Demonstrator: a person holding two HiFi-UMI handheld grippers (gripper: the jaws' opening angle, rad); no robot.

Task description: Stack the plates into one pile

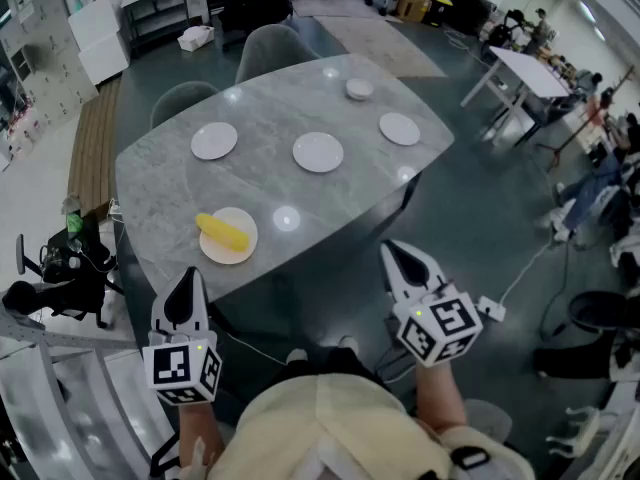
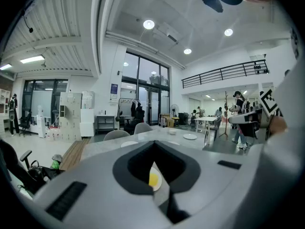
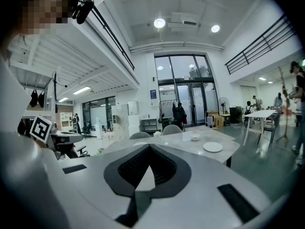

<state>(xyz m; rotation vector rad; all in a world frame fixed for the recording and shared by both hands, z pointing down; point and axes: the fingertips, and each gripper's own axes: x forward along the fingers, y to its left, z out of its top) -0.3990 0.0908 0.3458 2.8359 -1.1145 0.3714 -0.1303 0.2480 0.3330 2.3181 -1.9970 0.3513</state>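
Several white plates lie apart on the grey marble table point(image 1: 160, 218): one at the far left point(image 1: 214, 140), one in the middle point(image 1: 318, 151), one at the right point(image 1: 399, 128), and a near one point(image 1: 229, 235) carrying a yellow banana-like item point(image 1: 222, 231). A small white bowl point(image 1: 359, 89) sits at the far end. My left gripper point(image 1: 186, 286) hangs shut and empty just off the table's near edge, below the banana plate. My right gripper point(image 1: 398, 255) is shut and empty too, off the table's near right side. Through the left jaws the yellow item point(image 2: 153, 179) shows; the right plate point(image 3: 212, 147) appears in the right gripper view.
Two grey chairs point(image 1: 270, 48) stand at the table's far side. A wooden bench point(image 1: 95, 148) runs along the left. A wheeled black stand point(image 1: 60, 273) sits at the near left. A white cable and power strip point(image 1: 490, 310) lie on the floor at the right.
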